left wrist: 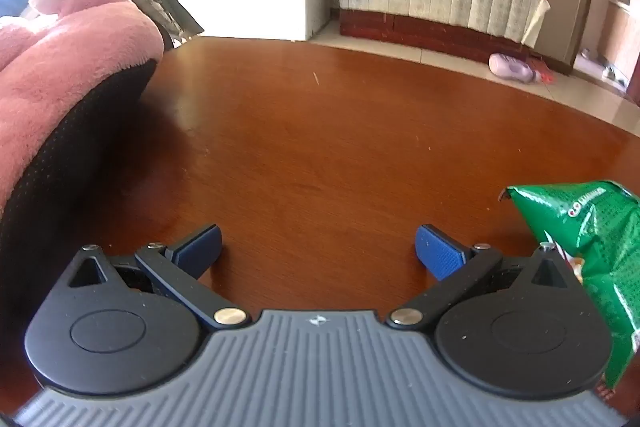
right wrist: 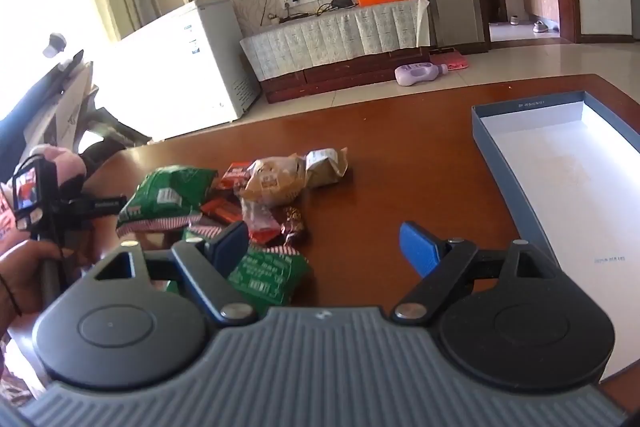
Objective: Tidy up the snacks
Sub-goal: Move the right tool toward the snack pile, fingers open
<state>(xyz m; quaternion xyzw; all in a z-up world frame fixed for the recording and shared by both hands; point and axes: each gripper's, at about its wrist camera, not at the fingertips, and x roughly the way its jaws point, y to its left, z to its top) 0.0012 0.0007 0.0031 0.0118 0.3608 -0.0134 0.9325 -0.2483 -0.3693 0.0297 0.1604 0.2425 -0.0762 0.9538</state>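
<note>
While both tools hover low over the brown wooden counter (left wrist: 320, 147), neither grips anything. The left tool (left wrist: 318, 253) has its blue pads spread wide with bare counter between them; a green snack bag (left wrist: 592, 247) lies just beside its right finger, at the right edge of the left wrist view, and whether the two touch cannot be told. A pink plush slipper (left wrist: 60, 67) with a black sole sits at the far left.

The right tool (right wrist: 324, 247) is likewise open, its fingers well apart. The pile of snacks (right wrist: 248, 195) lies to the left of and beyond this tool: a green bag (right wrist: 168, 195) at the left, red packets (right wrist: 224, 209) in the middle, a tan wrapped pastry (right wrist: 276, 183) and a smaller tan packet (right wrist: 326, 163) farther off. Another green packet (right wrist: 268, 273) lies nearest, partly behind the tool's left finger (right wrist: 230, 245). A small dark wrapped candy (right wrist: 294, 225) sits between the fingers but farther out.

To the right of the right tool, a shallow blue box (right wrist: 504, 163) with a white inside stands open on the counter, well apart from the snacks.
</note>
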